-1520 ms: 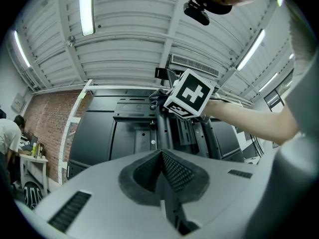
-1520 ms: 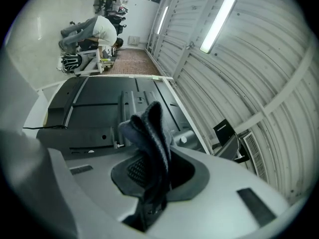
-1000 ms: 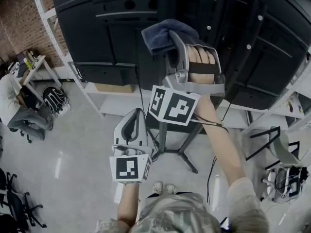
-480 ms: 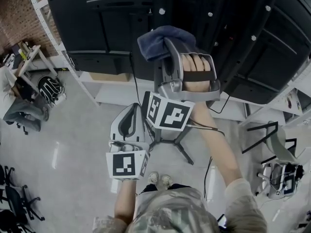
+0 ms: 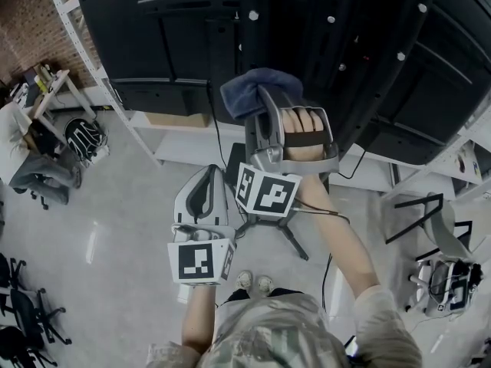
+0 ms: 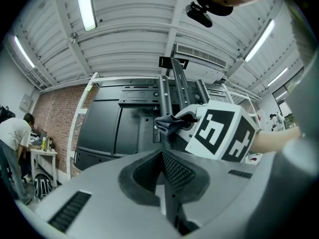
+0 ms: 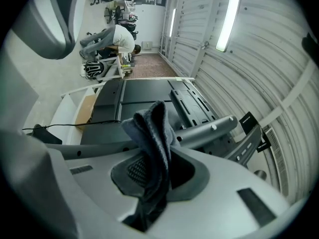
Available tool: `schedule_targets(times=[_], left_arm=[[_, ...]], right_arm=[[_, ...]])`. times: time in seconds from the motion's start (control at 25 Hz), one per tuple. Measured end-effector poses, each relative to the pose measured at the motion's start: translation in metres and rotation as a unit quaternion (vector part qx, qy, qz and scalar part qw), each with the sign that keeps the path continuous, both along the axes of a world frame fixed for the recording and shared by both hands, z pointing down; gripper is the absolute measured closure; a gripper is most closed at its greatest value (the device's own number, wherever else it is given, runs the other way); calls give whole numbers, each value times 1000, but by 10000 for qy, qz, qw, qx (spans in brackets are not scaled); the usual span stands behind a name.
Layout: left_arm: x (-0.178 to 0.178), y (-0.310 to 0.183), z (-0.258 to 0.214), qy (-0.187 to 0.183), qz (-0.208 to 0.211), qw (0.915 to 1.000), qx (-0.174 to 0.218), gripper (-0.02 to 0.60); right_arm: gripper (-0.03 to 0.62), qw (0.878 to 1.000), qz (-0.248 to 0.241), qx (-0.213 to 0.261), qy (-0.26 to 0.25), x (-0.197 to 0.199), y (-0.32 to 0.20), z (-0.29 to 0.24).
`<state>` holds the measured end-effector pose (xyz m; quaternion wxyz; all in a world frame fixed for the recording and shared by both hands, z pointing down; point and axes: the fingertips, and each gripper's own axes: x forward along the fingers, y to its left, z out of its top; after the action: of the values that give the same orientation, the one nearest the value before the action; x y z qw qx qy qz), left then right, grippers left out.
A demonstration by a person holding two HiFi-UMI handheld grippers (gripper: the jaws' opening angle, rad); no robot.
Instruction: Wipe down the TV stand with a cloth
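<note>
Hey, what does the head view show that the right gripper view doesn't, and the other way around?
Only the head view shows the person's shoes, camouflage clothing and the right hand strapped into its gripper. Only the right gripper view shows a lit ceiling lamp and, close up, the right gripper with its jaws shut on the cloth. Both show that dark cloth, the black TV back panel and another person bent at a desk.

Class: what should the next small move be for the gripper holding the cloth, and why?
Probably draw the right gripper down the TV stand's upright, pressing the cloth against it: the cloth is clamped in its jaws high beside that upright. Contact itself can't be confirmed.
</note>
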<state>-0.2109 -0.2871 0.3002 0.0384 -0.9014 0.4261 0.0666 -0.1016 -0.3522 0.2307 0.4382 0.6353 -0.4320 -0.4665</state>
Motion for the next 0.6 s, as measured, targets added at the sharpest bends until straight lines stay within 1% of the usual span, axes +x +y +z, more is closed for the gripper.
schedule_targets(times=[0.16,0.28,0.4,0.48,0.6], left_arm=[[0,1,6,-54,-28,10000,51,566],[0,-5,24,-87,-56,9999,71,566],[-2,-5,59,-139,-95,9997,-151,566],[-4,-4,79,-139,-123,9995,-260,566],[-6,-8,103,-121,-172,9993,-300,566]], right_arm=[[536,9997,-118,-198,0,-2,2,25],[536,9998,-135,-175,1,1,-2,46],[536,9992,-216,-215,-256,0,0,82],[536,9991,-219,-263,-249,0,3,109],[536,9985,-251,-376,-320,-1,3,148]])
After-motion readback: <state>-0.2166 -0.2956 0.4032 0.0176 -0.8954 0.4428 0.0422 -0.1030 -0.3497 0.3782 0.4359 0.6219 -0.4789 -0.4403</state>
